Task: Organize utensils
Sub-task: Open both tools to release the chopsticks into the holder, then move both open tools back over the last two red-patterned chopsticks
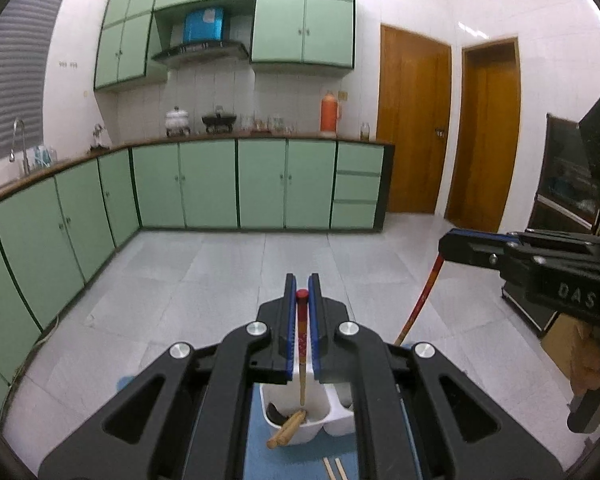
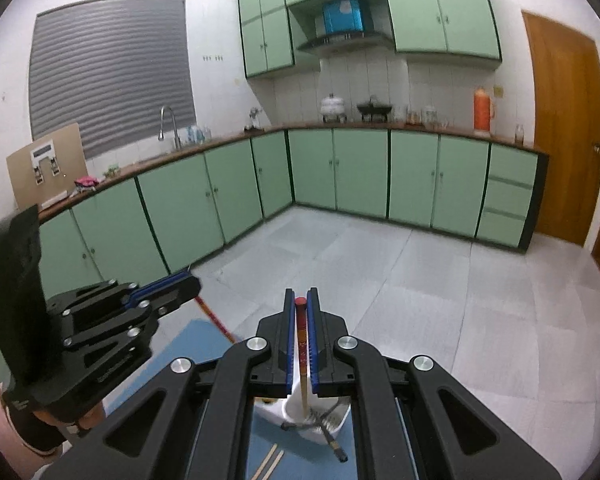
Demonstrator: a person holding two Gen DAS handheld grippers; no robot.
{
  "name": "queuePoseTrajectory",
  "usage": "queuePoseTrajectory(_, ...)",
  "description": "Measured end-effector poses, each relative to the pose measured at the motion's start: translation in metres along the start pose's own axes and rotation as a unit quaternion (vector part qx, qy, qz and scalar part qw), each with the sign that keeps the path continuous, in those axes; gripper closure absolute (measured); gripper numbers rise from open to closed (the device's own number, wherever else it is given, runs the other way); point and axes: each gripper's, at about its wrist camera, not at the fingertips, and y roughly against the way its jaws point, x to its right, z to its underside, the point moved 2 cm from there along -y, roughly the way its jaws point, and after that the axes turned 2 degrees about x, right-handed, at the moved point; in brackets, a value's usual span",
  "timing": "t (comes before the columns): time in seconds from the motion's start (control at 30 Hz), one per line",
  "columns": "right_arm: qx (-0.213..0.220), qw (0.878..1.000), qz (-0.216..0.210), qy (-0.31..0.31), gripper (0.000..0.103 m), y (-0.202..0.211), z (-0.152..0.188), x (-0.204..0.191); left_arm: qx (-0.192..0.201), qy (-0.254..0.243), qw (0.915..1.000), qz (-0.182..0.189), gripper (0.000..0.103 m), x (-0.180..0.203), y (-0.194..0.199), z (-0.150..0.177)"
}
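Red-topped chopsticks, one clamped in each jaw pair: left gripper (image 1: 302, 292) and right gripper (image 2: 301, 300) hold them upright, tips pointing at 6 o'clock into the white caddy (image 1: 296, 432) directly below.

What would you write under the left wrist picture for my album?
Left tongs pinch a red-topped chopstick above a white utensil holder.

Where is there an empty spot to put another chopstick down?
Bare blue mat lies left of the white holder, under the left gripper. Below the holder, two pale sticks take space. The holder's right compartment is crowded with dark utensils.
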Motion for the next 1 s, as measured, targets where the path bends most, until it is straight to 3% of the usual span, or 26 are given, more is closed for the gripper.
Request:
queuePoseTrajectory(0.1,-0.006,1.000,0.001,-0.002,0.093,0.000,0.012,0.002,-0.010,0.008,0.9999,-0.001,0.095,-0.008,-0.003,0.009)
queuePoseTrajectory(0.17,0.002,1.000,0.002,-0.010,0.089,0.008,0.017,0.004,-0.009,0.015,0.9998,-0.002,0.088,-0.015,0.003,0.011)
queuePoseTrajectory(0.23,0.016,1.000,0.008,-0.021,0.066,0.020,0.021,0.006,0.000,0.024,0.9997,-0.004,0.067,-0.022,0.015,0.012)
queuePoseTrajectory(0.3,0.041,0.999,0.012,-0.024,0.054,0.038,0.025,0.004,0.018,0.028,0.9994,-0.009,0.054,-0.026,0.033,0.014)
queuePoseTrajectory(0.37,0.066,0.997,0.022,-0.023,0.044,0.060,0.032,0.001,0.034,0.031,0.9989,-0.012,0.048,-0.028,0.050,0.018)
queuePoseTrajectory(0.43,0.095,0.994,0.033,-0.032,0.024,0.084,0.044,-0.002,0.053,0.041,0.9976,-0.016,0.032,-0.031,0.072,0.027)
queuePoseTrajectory(0.53,0.120,0.991,0.041,-0.041,0.013,0.107,0.062,-0.003,0.066,0.045,0.9965,-0.027,0.026,-0.031,0.095,0.044)
queuePoseTrajectory(0.63,0.125,0.989,0.060,-0.047,0.011,0.125,0.095,-0.007,0.057,0.042,0.9970,-0.033,0.023,-0.030,0.108,0.070)
queuePoseTrajectory(0.77,0.098,0.991,0.077,-0.053,0.010,0.127,0.138,-0.010,0.017,0.032,0.9984,-0.043,0.023,-0.027,0.111,0.113)
queuePoseTrajectory(1.0,0.016,0.991,0.083,-0.101,0.012,0.095,0.220,-0.018,-0.097,0.010,0.9940,-0.050,0.023,-0.029,0.091,0.203)
